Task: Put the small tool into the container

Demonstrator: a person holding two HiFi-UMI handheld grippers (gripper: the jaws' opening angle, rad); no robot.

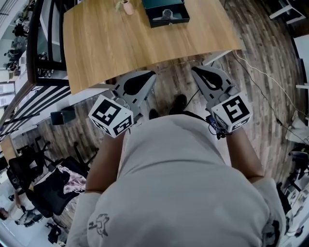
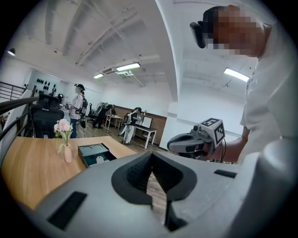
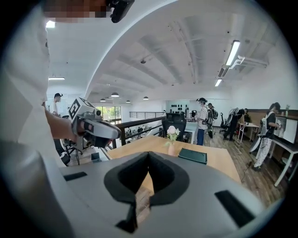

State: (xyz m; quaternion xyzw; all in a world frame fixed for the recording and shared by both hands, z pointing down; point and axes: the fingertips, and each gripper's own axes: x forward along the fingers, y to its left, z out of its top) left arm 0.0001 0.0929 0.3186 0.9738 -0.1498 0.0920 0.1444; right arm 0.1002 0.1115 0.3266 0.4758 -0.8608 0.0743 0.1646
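Head view: both grippers are up at the chest with jaws pressed together on nothing, and the container is far off across the table.
Nearest in, the shirt's shoulder print (image 1: 99,224) is too small to read. The left gripper (image 1: 147,77) and right gripper (image 1: 198,72) hang side by side, short of the wooden table (image 1: 111,53). Their marker cubes carry square patterns only. At the far end sits the dark green container (image 1: 166,12), open and well apart from both grippers. A small pale tool (image 1: 167,13) lies in its front half, and a pink vase (image 1: 128,6) stands just left.
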